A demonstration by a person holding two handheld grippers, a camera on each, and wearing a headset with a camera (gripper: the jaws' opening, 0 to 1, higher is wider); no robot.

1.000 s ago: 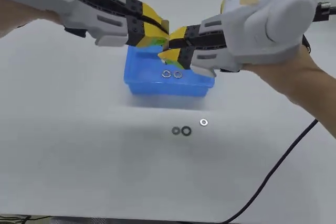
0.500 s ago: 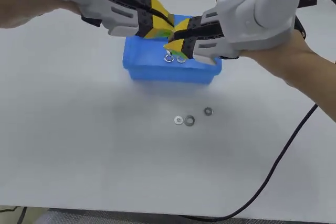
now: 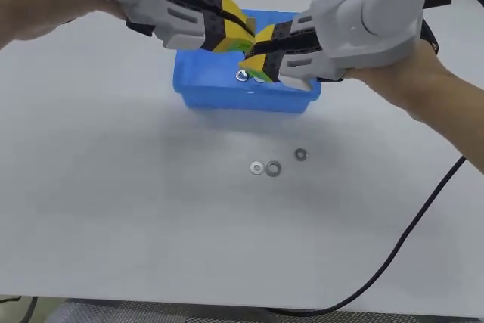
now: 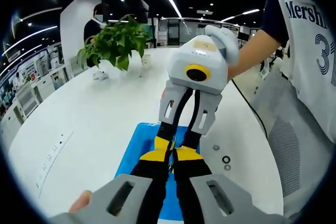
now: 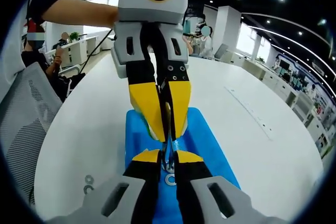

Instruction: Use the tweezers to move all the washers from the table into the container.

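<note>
Right gripper (image 3: pixel 251 64) is clenching on the tweezers (image 5: pixel 168 150), and left gripper (image 3: pixel 243 35) is pressing its jaws together. Their tips are meeting over the blue container (image 3: pixel 227 100) at upper centre, partly screening the boxed washers (image 3: pixel 242 75). Three loose washers (image 3: pixel 273 169) are lying at centre on the table (image 3: pixel 113 187), and a black cable (image 3: pixel 408 232) is trailing at lower right.

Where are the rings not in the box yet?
In the head view, three washers lie on the table, in front of the right half of the blue container.
</note>
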